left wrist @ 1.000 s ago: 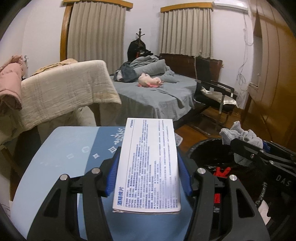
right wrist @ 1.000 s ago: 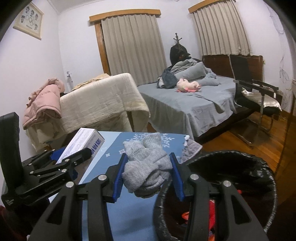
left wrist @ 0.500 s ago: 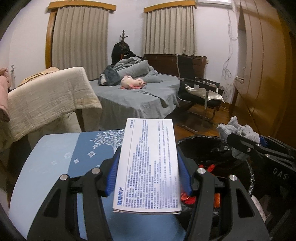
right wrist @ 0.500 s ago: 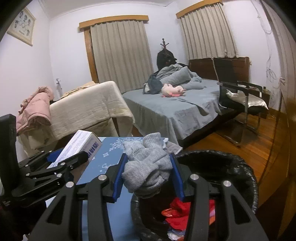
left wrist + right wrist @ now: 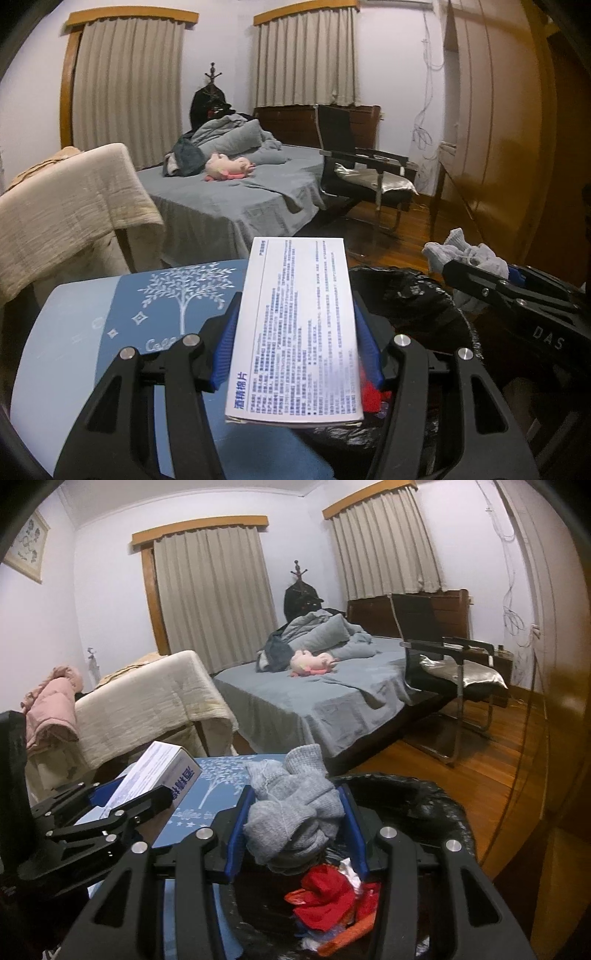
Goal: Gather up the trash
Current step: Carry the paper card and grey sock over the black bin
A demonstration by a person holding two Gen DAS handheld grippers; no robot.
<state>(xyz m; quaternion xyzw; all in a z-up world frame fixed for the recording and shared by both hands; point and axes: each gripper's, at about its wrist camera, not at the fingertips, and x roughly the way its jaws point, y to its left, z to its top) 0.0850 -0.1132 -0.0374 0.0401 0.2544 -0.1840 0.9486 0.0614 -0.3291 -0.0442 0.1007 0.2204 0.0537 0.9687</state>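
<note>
Two loads hang at the bin [image 5: 436, 801] rim: the right tongs [image 5: 295, 823], clenched on a grey cloth bundle [image 5: 295, 812], are already over the opening, while the left tongs [image 5: 295, 343] clamp a white box [image 5: 295, 325] lengthwise, straddling table [image 5: 74, 332] edge and bin.

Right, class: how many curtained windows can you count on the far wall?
2. One set of curtains hangs left, behind the cream-covered sofa; the other curtains hang right, above the bed's headboard. Others may lie outside view.
</note>
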